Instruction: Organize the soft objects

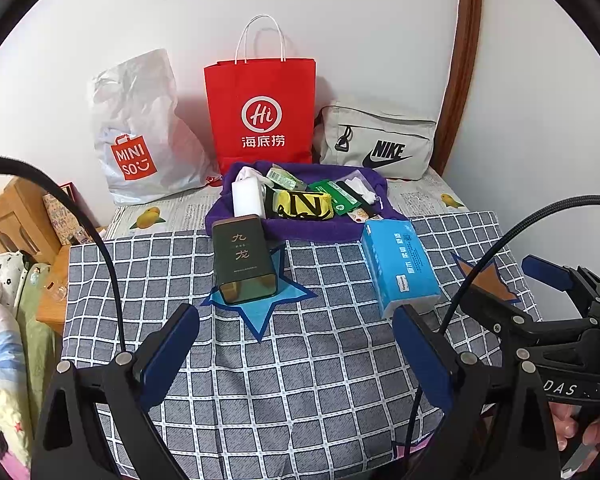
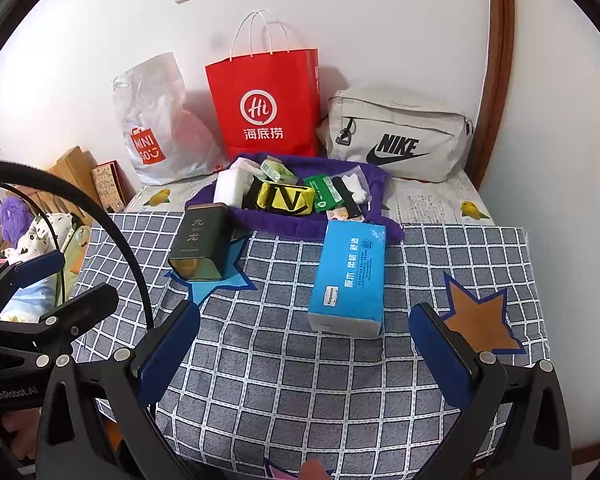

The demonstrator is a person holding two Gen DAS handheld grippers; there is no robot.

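Purple cloth (image 1: 236, 220) at the table's far edge cradles soft odds and ends, its contents half buried and hard to name. Just in front, a blue tissue pack (image 2: 350, 276) lies on the checked cloth (image 2: 284, 368) beside a dark tin (image 1: 244, 260). Left gripper (image 1: 296, 354) and right gripper (image 2: 304, 354) hover spread wide, empty, their bases cut off below.

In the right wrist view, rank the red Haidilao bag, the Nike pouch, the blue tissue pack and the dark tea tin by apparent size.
1. red Haidilao bag and Nike pouch: too close to rank.
2. blue tissue pack, though it lies nearer the camera, which inflates it.
3. dark tea tin, clearly smallest.
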